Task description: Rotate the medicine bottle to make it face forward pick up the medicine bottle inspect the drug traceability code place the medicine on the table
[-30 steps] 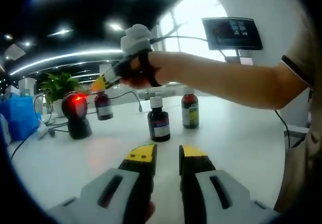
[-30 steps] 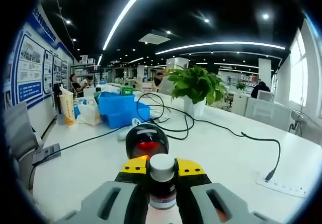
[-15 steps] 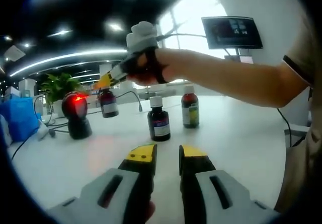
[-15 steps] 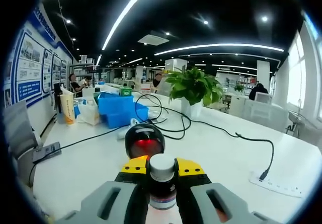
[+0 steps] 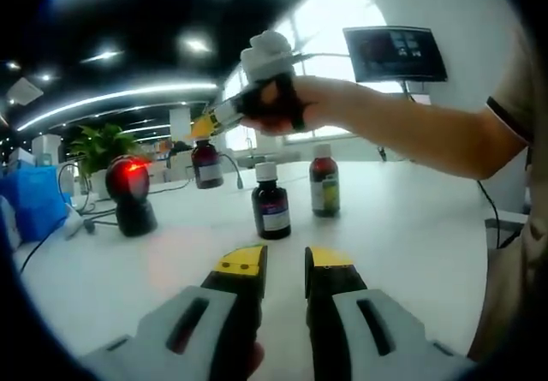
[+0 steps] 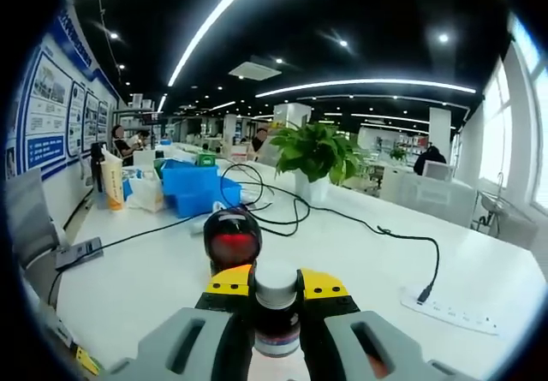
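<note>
Since the earlier frames, the medicine bottle (image 6: 276, 312) has been carried rightward, away from the red-lit scanner (image 6: 231, 238), clamped upright between the right gripper's (image 6: 276, 283) jaws. Ahead of the left gripper (image 5: 286, 263), held slightly parted and empty, two bottles (image 5: 271, 214) are seen standing on the table (image 5: 402, 244).

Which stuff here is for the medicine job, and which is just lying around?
For the job:
held medicine bottle
right tongs
red-lit scanner
two standing bottles

Just lying about:
potted plant
blue bin
power strip
wall screen
</note>
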### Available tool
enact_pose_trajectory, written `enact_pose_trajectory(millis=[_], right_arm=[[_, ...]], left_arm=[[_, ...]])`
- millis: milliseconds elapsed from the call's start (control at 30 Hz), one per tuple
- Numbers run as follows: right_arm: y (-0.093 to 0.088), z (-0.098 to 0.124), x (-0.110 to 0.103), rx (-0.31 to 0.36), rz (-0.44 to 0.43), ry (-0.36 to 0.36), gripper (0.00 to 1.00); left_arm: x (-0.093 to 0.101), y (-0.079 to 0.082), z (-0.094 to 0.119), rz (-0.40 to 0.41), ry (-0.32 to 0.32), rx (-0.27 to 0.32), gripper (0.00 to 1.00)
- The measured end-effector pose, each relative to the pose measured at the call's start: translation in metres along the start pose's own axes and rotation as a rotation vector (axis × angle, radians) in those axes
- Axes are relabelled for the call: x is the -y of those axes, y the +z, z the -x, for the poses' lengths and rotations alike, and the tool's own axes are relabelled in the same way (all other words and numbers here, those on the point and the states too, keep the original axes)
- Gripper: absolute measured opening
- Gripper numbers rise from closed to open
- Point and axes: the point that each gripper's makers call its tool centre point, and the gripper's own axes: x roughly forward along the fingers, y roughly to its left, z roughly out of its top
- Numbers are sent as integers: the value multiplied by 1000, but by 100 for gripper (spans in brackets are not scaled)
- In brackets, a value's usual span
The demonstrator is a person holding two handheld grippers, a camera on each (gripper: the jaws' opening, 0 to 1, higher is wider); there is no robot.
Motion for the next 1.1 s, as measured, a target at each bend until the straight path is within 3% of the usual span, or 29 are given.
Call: enact_pose_trajectory(millis=[567, 1100], right_arm=[[-8, 39, 29, 8, 7, -50, 15], [-11, 93, 60, 45, -7, -121, 15]], left_arm=[[-1, -3, -1, -15, 3, -13, 10], [-2, -5, -2, -30, 12, -28, 10]])
